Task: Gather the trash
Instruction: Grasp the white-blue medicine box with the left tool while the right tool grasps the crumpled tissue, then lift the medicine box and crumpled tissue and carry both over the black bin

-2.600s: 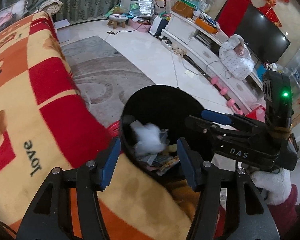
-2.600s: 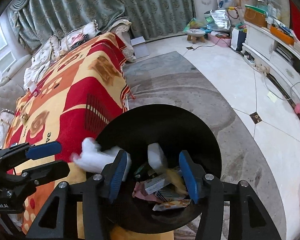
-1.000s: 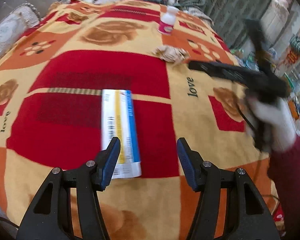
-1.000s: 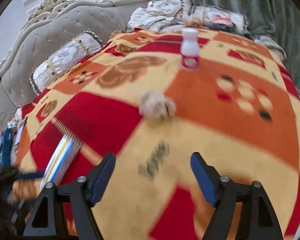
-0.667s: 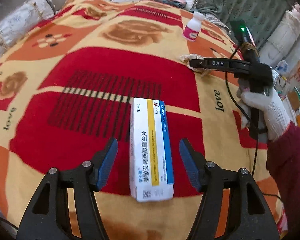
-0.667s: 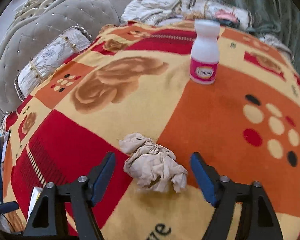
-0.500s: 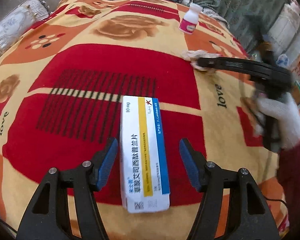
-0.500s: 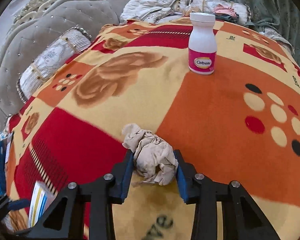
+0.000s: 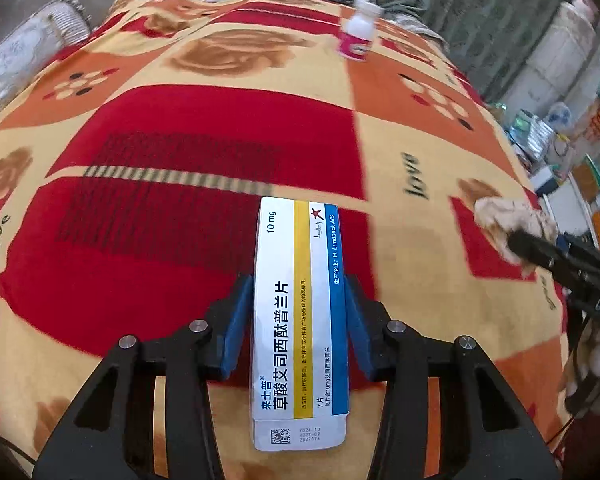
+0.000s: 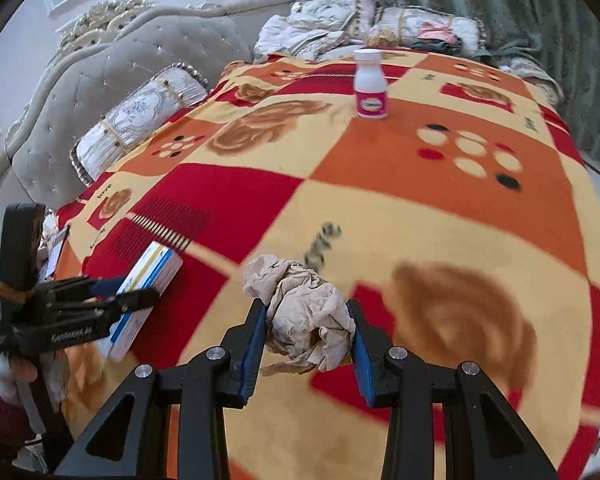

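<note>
My left gripper (image 9: 300, 300) is shut on a white medicine box (image 9: 300, 320) with yellow and blue stripes, its blue pads pressed on both long sides, over the red and orange blanket (image 9: 160, 220). The box also shows in the right wrist view (image 10: 148, 280). My right gripper (image 10: 306, 328) is shut on a crumpled beige paper wad (image 10: 304, 316), held above the blanket. The wad also shows at the right of the left wrist view (image 9: 508, 220).
A white pill bottle with a pink label (image 10: 371, 85) stands upright on the far part of the blanket (image 10: 420, 220). Pillows (image 10: 140, 120) and a grey tufted headboard (image 10: 100, 72) lie beyond. Room clutter (image 9: 560, 152) shows past the bed's right edge.
My left gripper has closed on the medicine box. My right gripper, shut on the paper wad, has lifted it and pulled it back toward the near side of the bed.
</note>
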